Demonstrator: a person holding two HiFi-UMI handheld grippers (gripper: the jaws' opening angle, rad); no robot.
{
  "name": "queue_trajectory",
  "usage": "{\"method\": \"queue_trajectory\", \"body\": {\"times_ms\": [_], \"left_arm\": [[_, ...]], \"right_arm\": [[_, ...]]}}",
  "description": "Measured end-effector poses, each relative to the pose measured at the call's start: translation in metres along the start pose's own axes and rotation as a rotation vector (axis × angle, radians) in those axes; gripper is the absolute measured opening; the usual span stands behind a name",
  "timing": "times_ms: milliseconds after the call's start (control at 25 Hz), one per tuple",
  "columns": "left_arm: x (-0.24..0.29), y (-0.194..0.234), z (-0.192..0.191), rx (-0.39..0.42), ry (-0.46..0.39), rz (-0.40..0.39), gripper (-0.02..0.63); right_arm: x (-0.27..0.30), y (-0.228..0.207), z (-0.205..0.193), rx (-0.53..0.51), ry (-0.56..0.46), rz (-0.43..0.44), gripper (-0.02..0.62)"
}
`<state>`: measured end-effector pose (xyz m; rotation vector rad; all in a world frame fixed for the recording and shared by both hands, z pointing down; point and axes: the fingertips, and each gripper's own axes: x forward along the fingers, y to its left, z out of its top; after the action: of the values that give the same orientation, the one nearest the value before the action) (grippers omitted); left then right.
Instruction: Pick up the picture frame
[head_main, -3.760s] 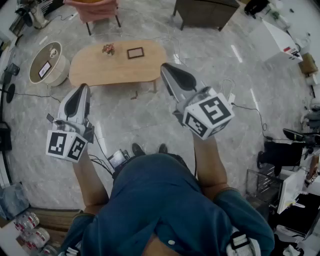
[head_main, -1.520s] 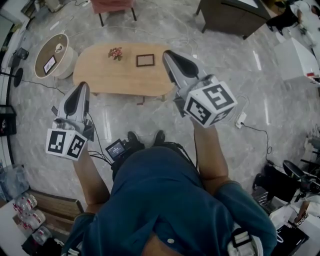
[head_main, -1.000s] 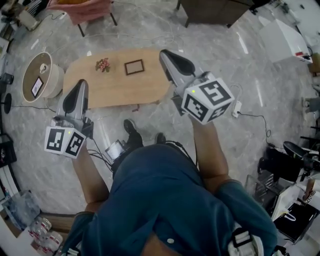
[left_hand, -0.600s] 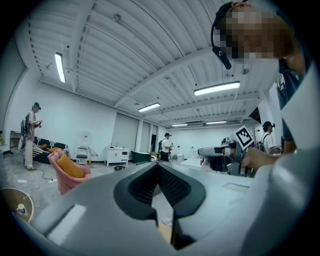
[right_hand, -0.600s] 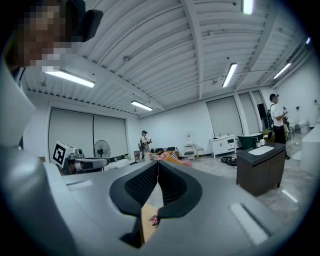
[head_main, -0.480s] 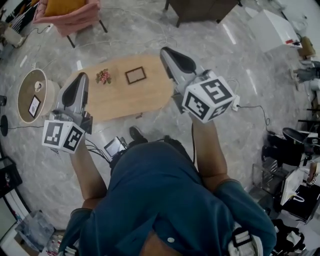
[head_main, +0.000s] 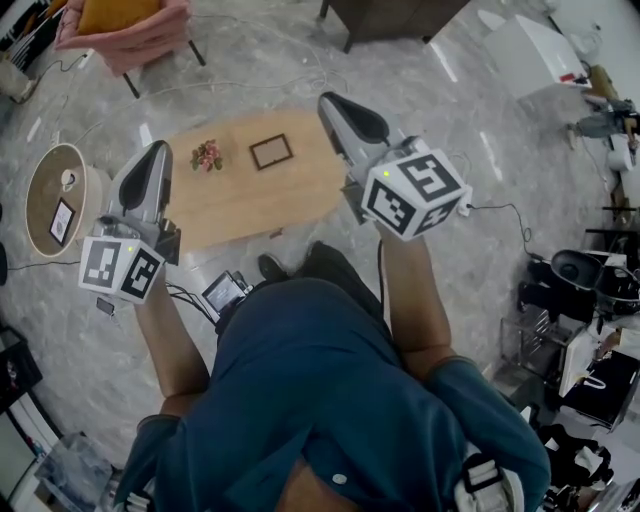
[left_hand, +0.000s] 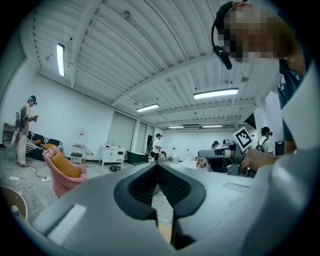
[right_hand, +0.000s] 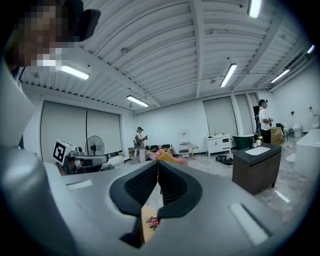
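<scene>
Although the picture frame (head_main: 271, 152) is in plain sight, neither tool is near it. It lies flat on the low wooden table (head_main: 240, 200), at twelve o'clock in the head view, with a small bunch of flowers (head_main: 207, 155) just at its nine o'clock. The left gripper (head_main: 156, 150) is held at ten o'clock and the right gripper (head_main: 335, 100) at one o'clock, both apart from the frame. Each has its jaws pressed together at the tips, with nothing between them. The frame looks thin, stiff and light. It is probably glazed, so likely fragile and slippery on its face. Lying flat, it offers little to grab. I would open one tool and pinch a side rail across its width, at mid-length, lifting that edge first.
</scene>
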<state>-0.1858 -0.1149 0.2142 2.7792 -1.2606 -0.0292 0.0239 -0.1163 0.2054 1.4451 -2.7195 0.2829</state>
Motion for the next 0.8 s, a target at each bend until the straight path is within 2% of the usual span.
{"method": "queue_trajectory", "body": {"times_ms": [240,520,800], "left_arm": [[0.0,0.012,-0.004,-0.005,0.013,0.029,-0.003],[0.008,0.036,0.0,0.009,0.03,0.107,-0.003],[0.028,0.062,-0.017,-0.012,0.089,0.172,-0.003]], "right_arm": [[0.018,-0.008,-0.004,0.008,0.018,0.024,0.011],[0.06,-0.033,-0.005,0.025,0.026,0.069,0.012],[0.115,-0.071,-0.029,0.067,0.089,0.106,0.012]]}}
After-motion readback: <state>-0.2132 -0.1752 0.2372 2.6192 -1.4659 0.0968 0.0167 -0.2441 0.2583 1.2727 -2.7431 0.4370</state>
